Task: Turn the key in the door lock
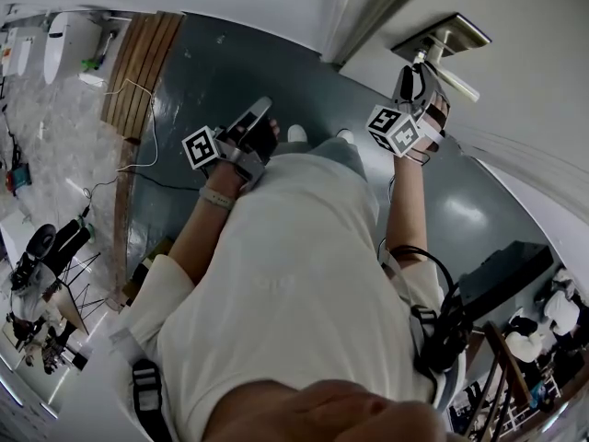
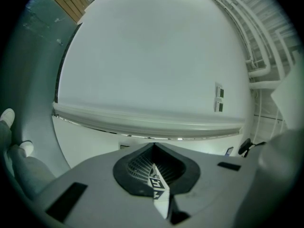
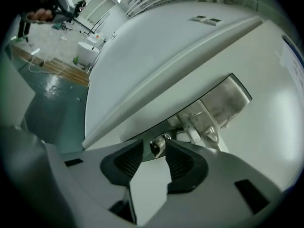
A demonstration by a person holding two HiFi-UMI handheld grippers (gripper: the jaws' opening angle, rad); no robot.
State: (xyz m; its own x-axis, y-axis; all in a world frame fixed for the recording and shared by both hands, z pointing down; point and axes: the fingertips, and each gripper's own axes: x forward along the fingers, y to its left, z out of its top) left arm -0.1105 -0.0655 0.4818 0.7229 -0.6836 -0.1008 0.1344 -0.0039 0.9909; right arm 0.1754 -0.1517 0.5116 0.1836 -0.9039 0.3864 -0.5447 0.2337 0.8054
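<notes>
On the white door, the metal lock plate (image 1: 444, 35) (image 3: 229, 98) carries a lever handle (image 1: 457, 85) (image 3: 198, 127). Below the handle a small metal key (image 3: 158, 146) sticks out of the lock. My right gripper (image 1: 419, 64) (image 3: 155, 142) is held up at the plate with its jaws open; the key sits between the tips with a gap at the left pad. My left gripper (image 1: 262, 110) (image 2: 153, 147) hangs low over the floor, away from the door. It is shut with nothing in it and faces a blank white wall.
The white door frame (image 1: 363, 12) runs left of the lock plate. A grey-green floor (image 1: 212, 72) lies below, with my shoes (image 1: 296, 133), a wooden strip (image 1: 138, 63) and a cable (image 1: 138, 159). Camera gear on a tripod (image 1: 41, 256) stands at the left.
</notes>
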